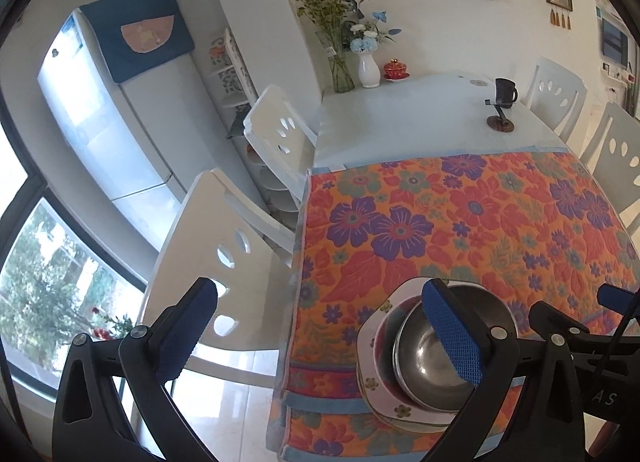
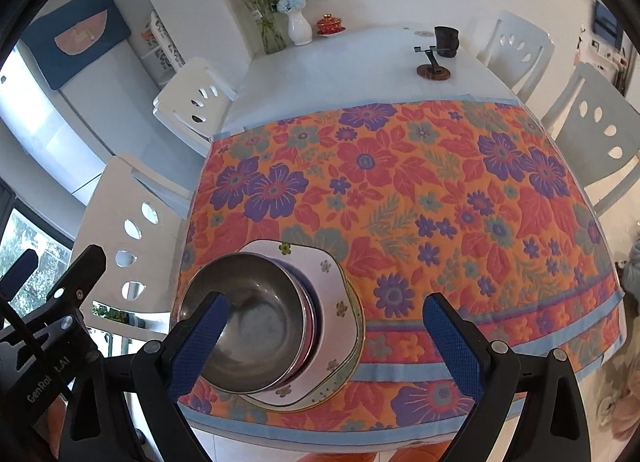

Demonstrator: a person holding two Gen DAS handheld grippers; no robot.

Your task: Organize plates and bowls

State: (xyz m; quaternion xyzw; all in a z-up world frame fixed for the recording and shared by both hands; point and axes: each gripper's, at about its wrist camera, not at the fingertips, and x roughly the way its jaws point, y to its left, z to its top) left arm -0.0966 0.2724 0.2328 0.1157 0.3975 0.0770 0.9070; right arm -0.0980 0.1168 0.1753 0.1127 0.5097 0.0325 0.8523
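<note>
A steel bowl (image 2: pixel 248 326) sits on top of a stack: coloured bowls under it, then white flowered plates (image 2: pixel 340 322), all on the floral cloth (image 2: pixel 440 190) near the table's front left corner. The same steel bowl (image 1: pixel 432 354) and plates (image 1: pixel 380 382) show low in the left wrist view. My left gripper (image 1: pixel 320 334) is open above the table's left edge, its right finger over the bowl. My right gripper (image 2: pixel 324 338) is open above the stack's right side, its left finger over the bowl. Neither holds anything.
White chairs (image 1: pixel 224 262) stand along the left side, and more chairs (image 2: pixel 592 134) on the right. At the table's far end are a glass vase with greenery (image 2: pixel 272 30), a white flower vase (image 2: pixel 300 28), a red lidded cup (image 2: pixel 330 25), a dark mug (image 2: pixel 446 41) and a small stand (image 2: pixel 433 70). A fridge (image 1: pixel 100 134) stands at left.
</note>
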